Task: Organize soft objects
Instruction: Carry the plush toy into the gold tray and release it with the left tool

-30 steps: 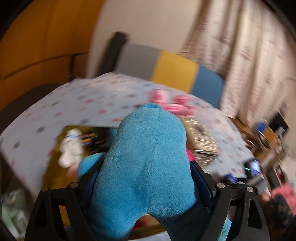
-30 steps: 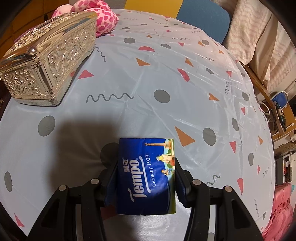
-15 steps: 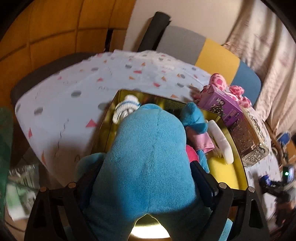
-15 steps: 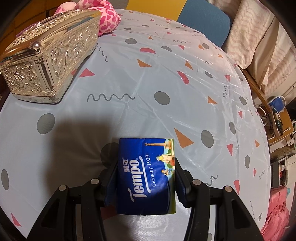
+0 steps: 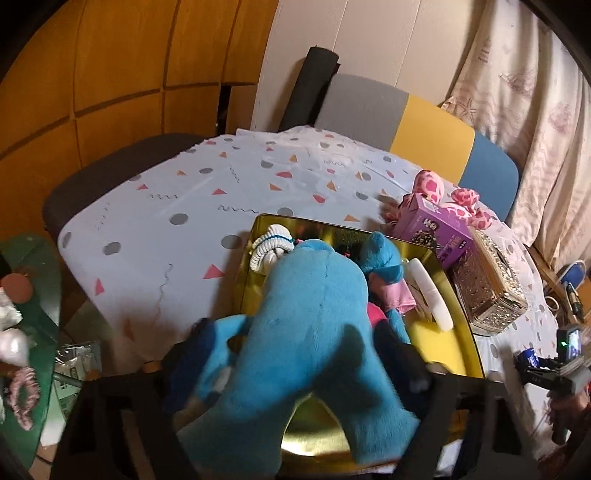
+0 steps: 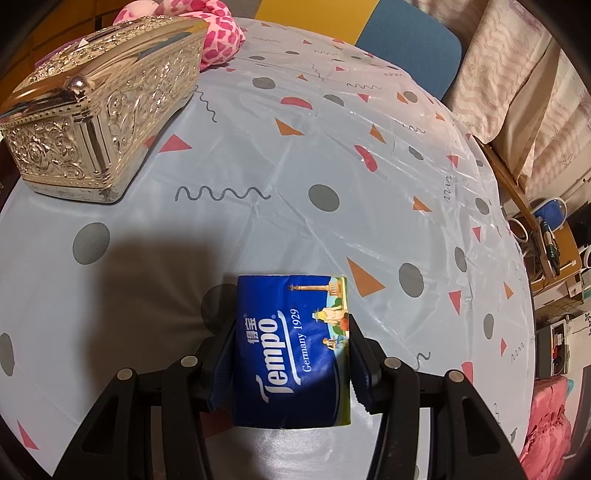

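Round table (image 6: 369, 155) under pale cloth with dots and triangles, bearing gold tray (image 5: 463, 332), purple box (image 5: 436, 232) and ornate silver box (image 6: 107, 122) just beside it, pink spotted plush (image 6: 218, 33) behind

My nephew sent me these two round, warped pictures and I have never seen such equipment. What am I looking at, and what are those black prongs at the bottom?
There is no robot here: a person holds a two-finger gripper in each hand, and a wide-angle camera on each looks forward along its fingers. The black prongs are those fingers.

In the left wrist view, the left gripper has a blue plush toy between its fingers, over a gold tray that already holds other soft things. Its jaws have just been closing.

In the right wrist view, the right gripper is shut on a blue tissue pack above the patterned tablecloth.

Also on the table: an ornate silver box, a purple carton and a pink spotted plush.
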Demonstrator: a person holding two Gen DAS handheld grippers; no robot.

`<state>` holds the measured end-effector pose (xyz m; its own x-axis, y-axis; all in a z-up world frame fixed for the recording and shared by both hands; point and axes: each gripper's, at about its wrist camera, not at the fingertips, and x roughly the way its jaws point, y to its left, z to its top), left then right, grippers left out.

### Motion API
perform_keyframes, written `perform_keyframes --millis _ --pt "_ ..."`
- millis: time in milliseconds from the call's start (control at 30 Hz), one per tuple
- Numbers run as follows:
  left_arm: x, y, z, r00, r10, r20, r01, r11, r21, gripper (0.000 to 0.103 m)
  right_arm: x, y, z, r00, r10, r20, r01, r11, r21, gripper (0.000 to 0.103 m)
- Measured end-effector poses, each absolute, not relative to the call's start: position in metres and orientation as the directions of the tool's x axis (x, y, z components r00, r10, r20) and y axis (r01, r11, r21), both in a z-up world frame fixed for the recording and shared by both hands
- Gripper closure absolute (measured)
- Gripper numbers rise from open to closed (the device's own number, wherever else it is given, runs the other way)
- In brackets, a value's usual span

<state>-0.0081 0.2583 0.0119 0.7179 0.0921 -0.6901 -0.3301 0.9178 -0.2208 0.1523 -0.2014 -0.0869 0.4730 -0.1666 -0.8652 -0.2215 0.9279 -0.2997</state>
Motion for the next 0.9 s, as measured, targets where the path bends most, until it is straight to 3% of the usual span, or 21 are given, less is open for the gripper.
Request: perform_keyframes --millis 100,367,667,900 --pt "-0.019 0.257 0.013 0.704 0.096 -0.703 -0.337 0.917 -0.212 0.043 0.151 -0.200 -0.087 0.475 -0.170 -0.863 -0.224 0.925 -0.306 0.050" --pt "-0.010 0.238 -0.012 0.694 0.053 -0.718 -0.314 0.920 -0.236 0.041 0.150 -0.199 -0.086 0.478 -0.178 -0.860 -0.226 0.922 -0.316 0.050" --pt "-0.004 0.248 -0.042 0.623 0.093 -0.777 -0.402 0.890 -0.215 0.042 0.150 -0.199 -0.087 0.477 -0.177 -0.861 -0.227 0.922 -0.315 0.050" --pt "-0.009 0.238 -0.037 0.630 0.126 -0.767 -0.400 0.899 -0.180 0.038 0.150 -0.199 -0.087 0.474 -0.179 -0.862 -0.224 0.922 -0.314 0.050"
